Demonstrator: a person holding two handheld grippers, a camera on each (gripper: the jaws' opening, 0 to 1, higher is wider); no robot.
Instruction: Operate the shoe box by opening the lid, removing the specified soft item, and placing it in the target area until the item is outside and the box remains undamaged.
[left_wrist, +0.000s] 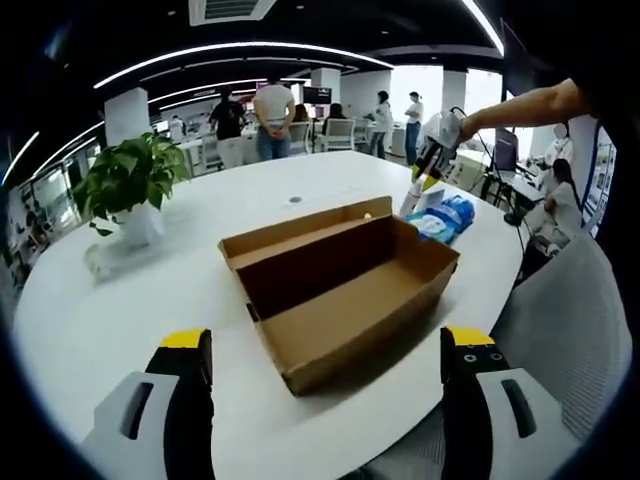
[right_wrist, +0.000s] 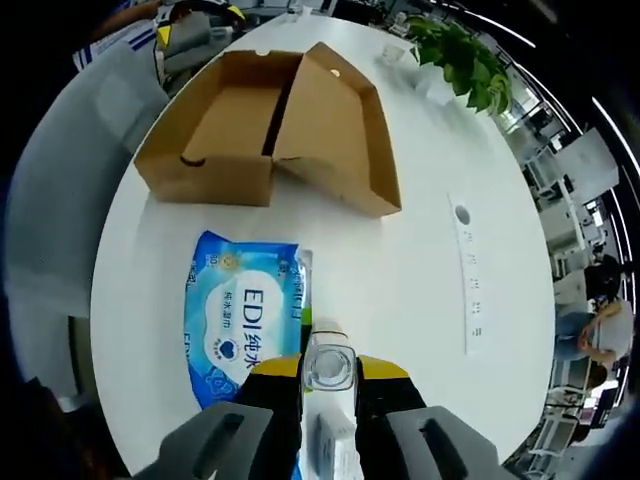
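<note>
The brown cardboard shoe box lies open and empty at mid-table, its lid folded back. My left gripper hovers in front of it, jaws wide apart and empty. A blue pack of wet wipes rests on the table beside the box. My right gripper is above the pack's edge, shut on a small white and clear object whose kind I cannot make out. In the left gripper view the right gripper hangs from a person's arm over the blue pack.
The round white table carries a potted plant at one side. A grey chair stands at the table edge by the box. A white strip and a round port lie on the tabletop. People stand far behind.
</note>
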